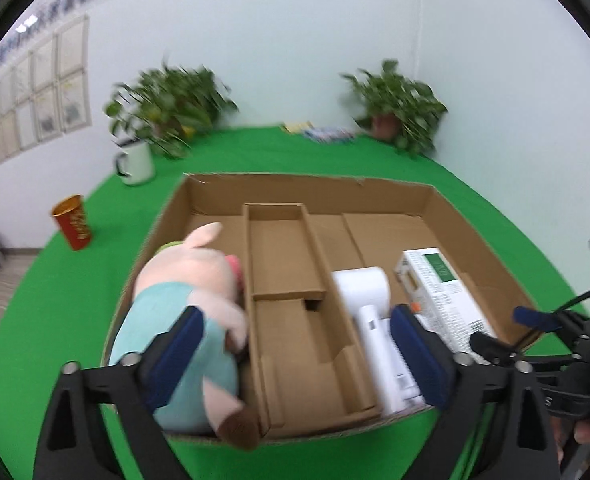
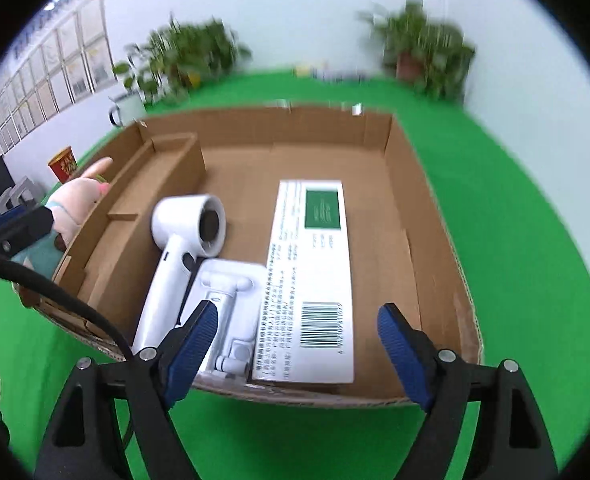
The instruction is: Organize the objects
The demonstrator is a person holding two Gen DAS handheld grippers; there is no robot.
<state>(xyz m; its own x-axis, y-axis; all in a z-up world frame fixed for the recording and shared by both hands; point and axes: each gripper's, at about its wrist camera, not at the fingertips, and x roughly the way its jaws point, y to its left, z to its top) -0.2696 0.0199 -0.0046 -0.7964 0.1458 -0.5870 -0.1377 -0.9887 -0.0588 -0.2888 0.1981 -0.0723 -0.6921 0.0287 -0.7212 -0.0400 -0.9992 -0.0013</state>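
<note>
Scene: a shallow cardboard tray (image 2: 427, 216) with dividers sits on a green-covered table (image 2: 515, 240), both grippers poised at its near edge.

Left gripper (image 1: 295, 344): jaws spread wide, nothing between the pads; it hangs over the tray's near rim, by the plush.

Right gripper (image 2: 299, 344): jaws also well apart and empty, above the near end of the printed box.

Plush pig (image 1: 191, 304): lies in the left-hand compartment, head toward the far wall, one foot poking over the near rim. Soft and light by the look of it; it should squash under the pads, so the thick body in the blue shirt looks the safest place to pinch (an ear or leg would likely flop).

Hair dryer (image 2: 183, 240): white, lying in the wide right-hand section with its barrel toward the middle. Rigid and smooth, probably the heaviest item here and apt to slip; the handle seems the natural hold.

White plastic piece (image 2: 231, 304): lies between dryer and box, touching both as far as can be told; what it is stays unclear.

Printed box (image 2: 315, 272): long white carton with a green panel and barcode, flat on the tray floor. Stiff-edged but likely to dent; gripping across its narrow sides looks best.

Middle compartments (image 1: 287, 264): empty (likely room for more sorting).
</note>
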